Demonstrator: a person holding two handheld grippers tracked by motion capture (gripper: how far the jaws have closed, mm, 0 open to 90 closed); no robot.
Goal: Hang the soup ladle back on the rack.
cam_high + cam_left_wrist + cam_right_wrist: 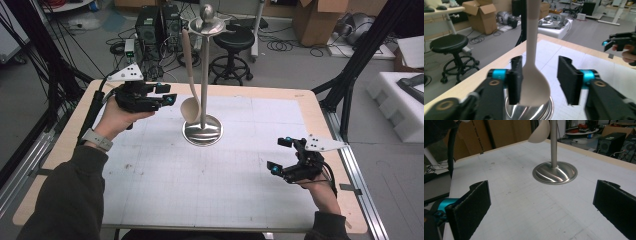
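Centrally on the white gridded mat [210, 175] a steel utensil stand [203, 131] is seen; a beige ladle [190, 107] is hung from its top, bowl low beside the pole. Left gripper [170, 95]: jaws parted about halfway, ladle bowl between them, not pressed. Right gripper [280, 155]: jaws spread wide, nothing held, well apart from the stand.

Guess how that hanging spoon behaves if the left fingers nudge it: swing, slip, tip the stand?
The spoon hangs free from the stand top, so it likely swings. It looks smooth and one-piece: probably stiff, maybe slippery. The stand's wide base suggests tipping is unlikely. The left gripper has just opened, bowl between.
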